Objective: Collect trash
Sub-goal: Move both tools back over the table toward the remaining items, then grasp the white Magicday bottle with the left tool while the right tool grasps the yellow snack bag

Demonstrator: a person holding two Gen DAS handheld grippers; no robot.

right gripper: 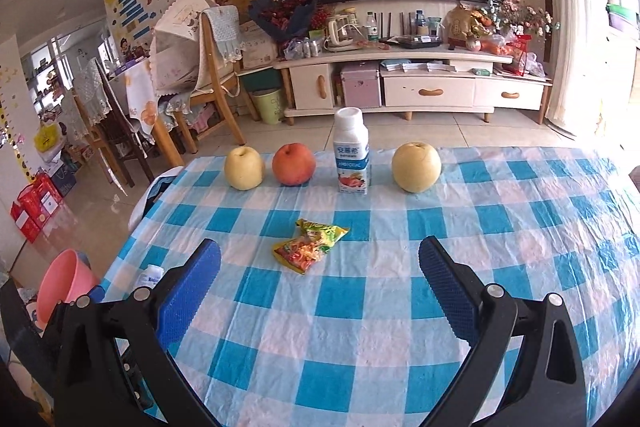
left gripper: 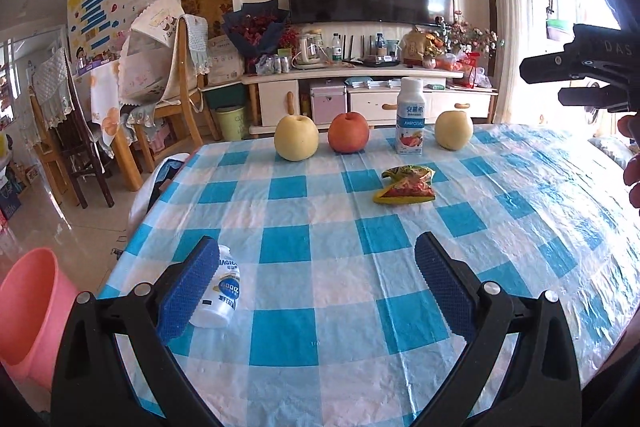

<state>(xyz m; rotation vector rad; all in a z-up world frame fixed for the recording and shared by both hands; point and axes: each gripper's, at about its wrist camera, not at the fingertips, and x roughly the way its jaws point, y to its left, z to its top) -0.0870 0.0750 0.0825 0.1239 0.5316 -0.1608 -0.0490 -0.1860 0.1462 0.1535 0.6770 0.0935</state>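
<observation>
A crumpled yellow-green snack wrapper [left gripper: 406,185] [right gripper: 309,245] lies mid-table on the blue-checked cloth. A small white bottle [left gripper: 218,291] [right gripper: 149,277] lies on its side near the table's left edge, just right of my left gripper's left finger. My left gripper [left gripper: 316,279] is open above the near table, nothing between its fingers. My right gripper [right gripper: 320,277] is open too, with the wrapper just beyond and between its fingertips. A pink bin [left gripper: 30,311] [right gripper: 64,287] stands on the floor left of the table. The right gripper's black body [left gripper: 580,67] shows at the left view's right edge.
Along the far table edge stand a yellow pear [left gripper: 296,138] [right gripper: 244,168], a red apple [left gripper: 348,133] [right gripper: 294,164], an upright yogurt bottle [left gripper: 411,117] [right gripper: 352,153] and another pear [left gripper: 454,130] [right gripper: 416,167]. Beyond are chairs, a TV cabinet and a green bin [right gripper: 267,105].
</observation>
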